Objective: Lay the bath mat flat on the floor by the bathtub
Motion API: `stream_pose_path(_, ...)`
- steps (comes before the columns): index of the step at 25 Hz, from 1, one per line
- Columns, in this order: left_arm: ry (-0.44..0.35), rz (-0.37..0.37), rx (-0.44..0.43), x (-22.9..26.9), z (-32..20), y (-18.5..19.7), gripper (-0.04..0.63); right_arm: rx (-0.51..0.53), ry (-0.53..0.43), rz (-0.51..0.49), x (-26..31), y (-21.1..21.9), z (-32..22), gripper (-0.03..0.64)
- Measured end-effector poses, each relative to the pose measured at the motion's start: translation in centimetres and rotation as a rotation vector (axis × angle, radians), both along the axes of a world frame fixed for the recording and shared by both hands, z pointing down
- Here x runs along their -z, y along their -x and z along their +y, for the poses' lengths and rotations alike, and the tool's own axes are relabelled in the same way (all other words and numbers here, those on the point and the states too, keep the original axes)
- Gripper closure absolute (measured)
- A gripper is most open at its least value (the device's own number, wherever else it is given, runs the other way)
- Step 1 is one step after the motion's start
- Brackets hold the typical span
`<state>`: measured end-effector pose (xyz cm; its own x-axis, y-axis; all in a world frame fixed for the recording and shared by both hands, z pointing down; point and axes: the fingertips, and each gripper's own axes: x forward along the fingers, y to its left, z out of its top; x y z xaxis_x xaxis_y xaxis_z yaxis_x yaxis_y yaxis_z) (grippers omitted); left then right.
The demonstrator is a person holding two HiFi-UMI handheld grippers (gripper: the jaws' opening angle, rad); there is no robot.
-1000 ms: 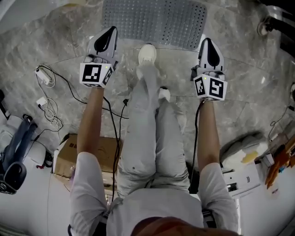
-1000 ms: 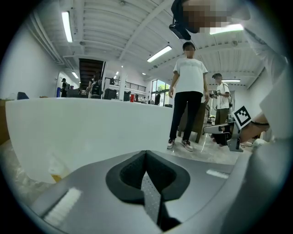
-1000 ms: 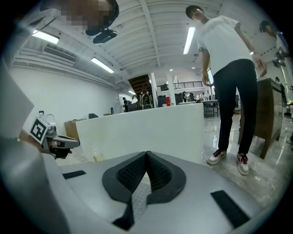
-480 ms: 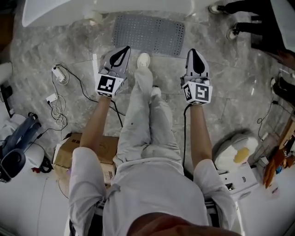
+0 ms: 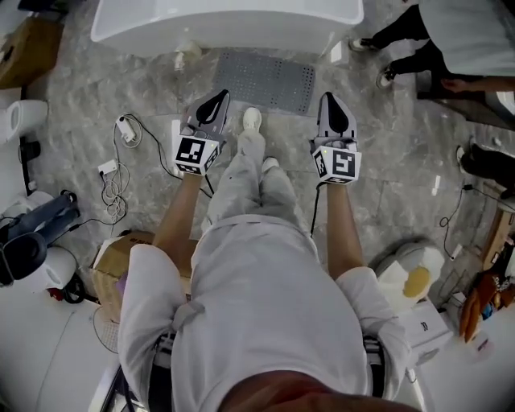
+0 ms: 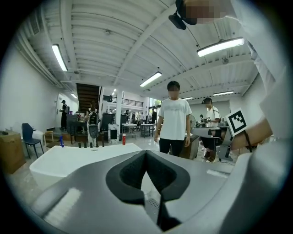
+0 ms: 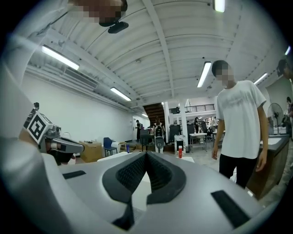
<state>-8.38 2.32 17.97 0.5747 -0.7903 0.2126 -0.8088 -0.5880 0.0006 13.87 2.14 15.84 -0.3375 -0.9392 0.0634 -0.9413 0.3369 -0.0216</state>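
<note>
The grey bath mat (image 5: 265, 80) lies flat on the floor just beside the white bathtub (image 5: 161, 36), whose rim seems to carry small bottles (image 6: 87, 144); left gripper (image 5: 218, 98) and right gripper (image 5: 328, 100) are both closed on nothing

One bath mat (image 5: 262, 80), one bathtub (image 5: 225, 24) and two cardboard boxes (image 5: 28, 44) are counted; two grippers are seen, the left gripper (image 5: 217, 98) and the right gripper (image 5: 329, 100).

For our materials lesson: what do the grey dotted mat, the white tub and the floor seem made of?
Grey dotted rectangular mat: likely rubber or plastic, matt, regular dots. White tub: glossy, perhaps acrylic. Grey veined floor: polished stone or tile.
</note>
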Motion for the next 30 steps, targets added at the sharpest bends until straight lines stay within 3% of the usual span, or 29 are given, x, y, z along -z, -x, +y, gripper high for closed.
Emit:
stream_pose_path(9,-0.038,0.017,0.039,8.5,6.7,3.5,0.597,0.017,-0.035,0.003,7.7,1.8,7.4,0.615)
stream_pose_path(14,-0.054,-0.004,0.046,9.9,7.9,4.9,0.598,-0.001,-0.036,0.008,8.7,4.3,8.7,0.615)
stream_pose_path(23,-0.092,0.048,0.061,12.4,8.2,7.4,0.598,0.018,-0.146,0.02,12.7,11.0,9.2,0.617)
stream_pose_path(30,-0.096,0.094,0.054,13.2,8.4,8.4,0.598,0.023,-0.194,0.024,14.4,12.4,9.5,0.617)
